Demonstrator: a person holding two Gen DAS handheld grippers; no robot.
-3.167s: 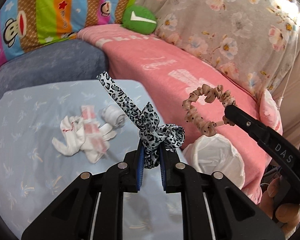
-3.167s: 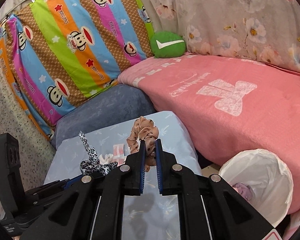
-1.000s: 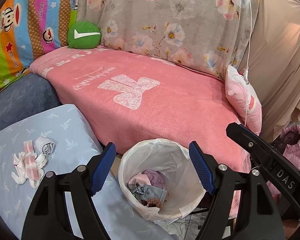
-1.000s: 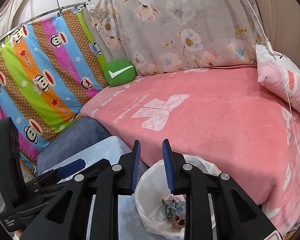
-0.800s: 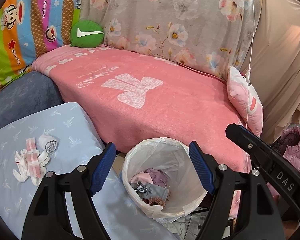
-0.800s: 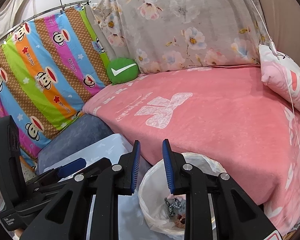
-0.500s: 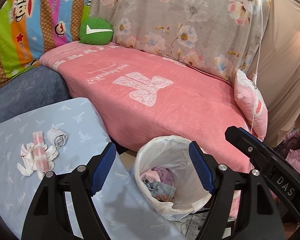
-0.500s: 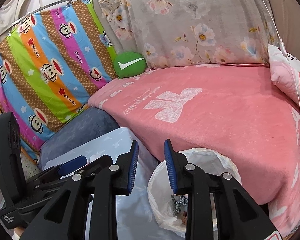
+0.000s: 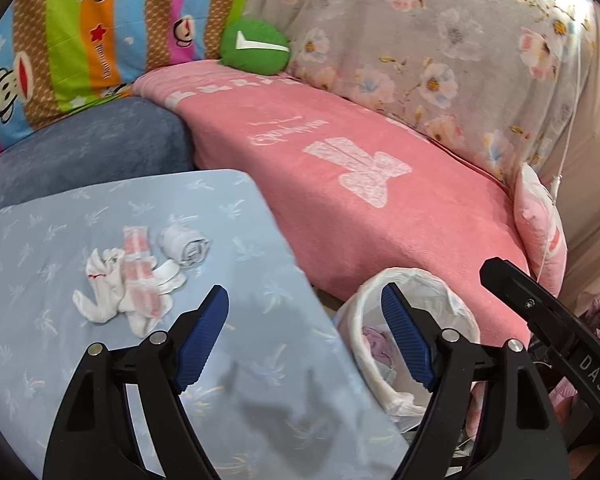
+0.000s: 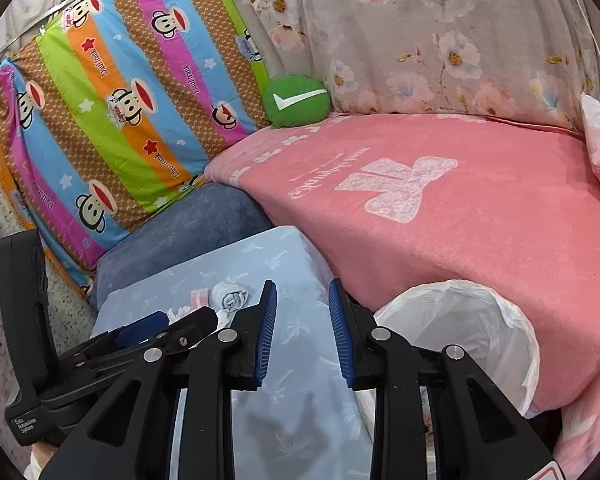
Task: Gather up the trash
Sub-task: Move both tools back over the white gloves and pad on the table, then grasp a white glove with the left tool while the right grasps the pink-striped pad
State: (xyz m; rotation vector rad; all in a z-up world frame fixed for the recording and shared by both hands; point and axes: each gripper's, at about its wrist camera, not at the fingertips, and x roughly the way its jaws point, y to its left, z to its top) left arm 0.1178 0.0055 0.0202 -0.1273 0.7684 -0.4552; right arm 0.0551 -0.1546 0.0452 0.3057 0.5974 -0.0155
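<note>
L gripper point(image 9: 304, 312): jaws spread wide, nothing between the blue pads point(image 9: 198, 342) — released. They have just been opening a little further. R gripper point(image 10: 302, 332): jaws parted by a narrow gap, also empty; they opened slightly over the last sec.

Change vs. earlier frames: approx. 3 s ago L gripper was clamped on a leopard-print fabric tie and R gripper on a tan scrunchie. Both items are now gone from the jaws. One sec ago both grippers were aimed into the bin point(image 9: 414, 280); a leopard-print piece and a tan one were visible among its contents. Judgement: that deposit is complete, two items collected.

View has since swung off the bin and back toward the light-blue cushion point(image 9: 80, 360). In the L wrist view the bin now sits at lower right, partly behind the right-hand pad, against the front edge of the pink blanket point(image 9: 340, 208).

Remaining trash, on the cushion:
- white crumpled tissue w/ pink-striped wrapper point(image 9: 128, 290) — centre-left, nearer the cushion's far edge than its near edge.
- small rolled grey-white wad point(image 9: 186, 246) — just beside the tissue, toward the far right corner.

In the R wrist view the wad point(image 10: 232, 298) shows just past the left-hand pad; the tissue is mostly hidden behind the L gripper body.

Task status (judgement): not finished. Next cycle — approach the tissue/wad pair w/ open jaws. R jaws look narrow for the wad; wider opening may be req'd.
</note>
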